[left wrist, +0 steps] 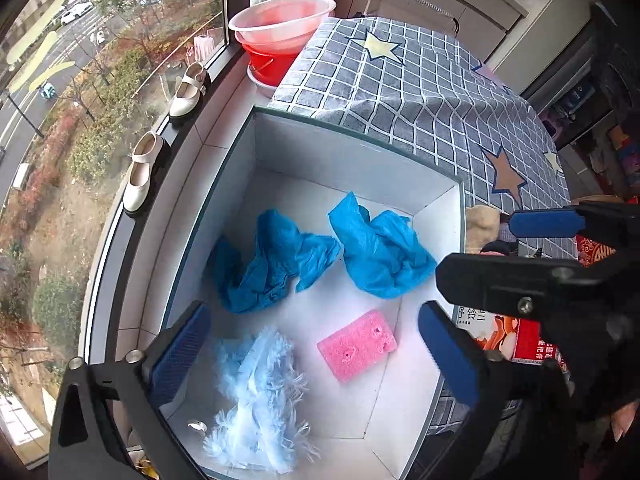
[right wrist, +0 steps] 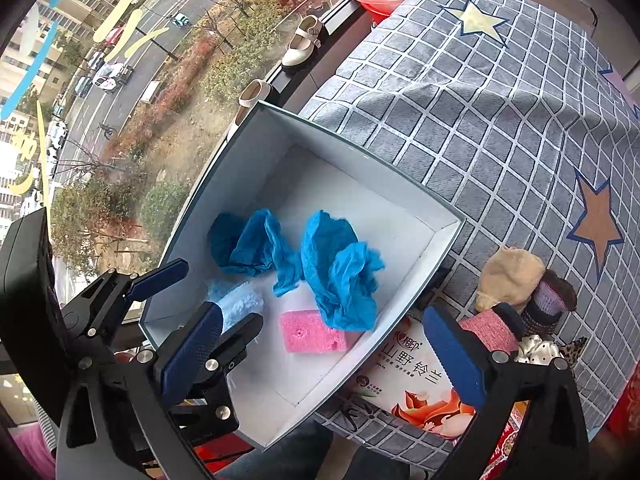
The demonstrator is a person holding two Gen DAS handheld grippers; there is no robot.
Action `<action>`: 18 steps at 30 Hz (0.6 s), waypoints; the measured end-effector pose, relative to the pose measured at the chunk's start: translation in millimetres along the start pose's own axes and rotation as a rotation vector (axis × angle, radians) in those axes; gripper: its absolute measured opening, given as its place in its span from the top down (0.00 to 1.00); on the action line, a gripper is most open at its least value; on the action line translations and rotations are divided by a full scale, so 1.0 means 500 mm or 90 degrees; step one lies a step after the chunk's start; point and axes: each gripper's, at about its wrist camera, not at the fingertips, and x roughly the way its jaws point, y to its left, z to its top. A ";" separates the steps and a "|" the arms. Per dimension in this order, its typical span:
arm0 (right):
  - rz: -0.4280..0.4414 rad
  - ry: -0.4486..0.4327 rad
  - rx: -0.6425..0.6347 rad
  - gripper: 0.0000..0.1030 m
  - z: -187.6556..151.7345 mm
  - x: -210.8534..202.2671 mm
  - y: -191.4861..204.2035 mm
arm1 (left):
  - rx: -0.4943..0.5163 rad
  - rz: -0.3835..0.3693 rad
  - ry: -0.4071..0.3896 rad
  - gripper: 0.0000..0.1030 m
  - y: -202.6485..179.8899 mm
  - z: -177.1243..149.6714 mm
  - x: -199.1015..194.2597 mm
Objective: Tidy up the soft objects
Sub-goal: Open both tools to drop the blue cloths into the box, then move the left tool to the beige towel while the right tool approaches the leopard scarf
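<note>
Reading "山野铃兰" on the white flower-printed pack (right wrist: 416,384) just beside the box's (right wrist: 448,236) near-right corner gives the clearest writing in view; the small line beneath it is too fine to make out, and red packaging with printed characters at that pack's right edge is partly hidden.

Beside the box, a grey cloth (right wrist: 480,128) with a white grid and stars covers the table. A window runs along the box's far-left side, with two cream shoes (left wrist: 186,92) on its sill and stacked pink and red basins (left wrist: 280,28) beyond the box's far corner; a street with parked cars lies below.

Inside the white box lie two crumpled blue shoe covers (left wrist: 380,252) toward its far wall, a pink sponge (left wrist: 356,344) and a pale blue fluffy cloth (left wrist: 260,392) nearer. Outside its right wall sit a beige sock (right wrist: 508,276), another pink sponge and small dark fabric pieces.

Both claws hang over the box, released: the left gripper (left wrist: 316,356) and the right gripper (right wrist: 324,354) stand wide with nothing between their blue pads.
</note>
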 end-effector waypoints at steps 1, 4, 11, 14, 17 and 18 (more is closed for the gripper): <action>-0.003 -0.003 0.001 0.01 0.001 -0.004 -0.001 | 0.001 -0.006 -0.001 0.00 -0.001 0.002 -0.001; 0.007 -0.001 0.019 0.01 0.001 -0.013 -0.012 | 0.006 -0.022 -0.005 0.00 -0.009 0.009 -0.006; 0.037 0.013 0.071 0.01 -0.019 -0.050 -0.048 | 0.020 -0.058 0.012 0.00 -0.045 0.018 -0.020; 0.044 0.009 0.094 0.01 -0.037 -0.083 -0.073 | 0.037 -0.059 0.014 0.00 -0.069 0.024 -0.034; 0.065 -0.002 0.133 0.01 -0.061 -0.120 -0.111 | 0.062 -0.061 0.012 0.00 -0.096 0.032 -0.046; 0.072 -0.008 0.149 0.01 -0.071 -0.133 -0.128 | 0.070 -0.062 0.012 0.00 -0.107 0.035 -0.048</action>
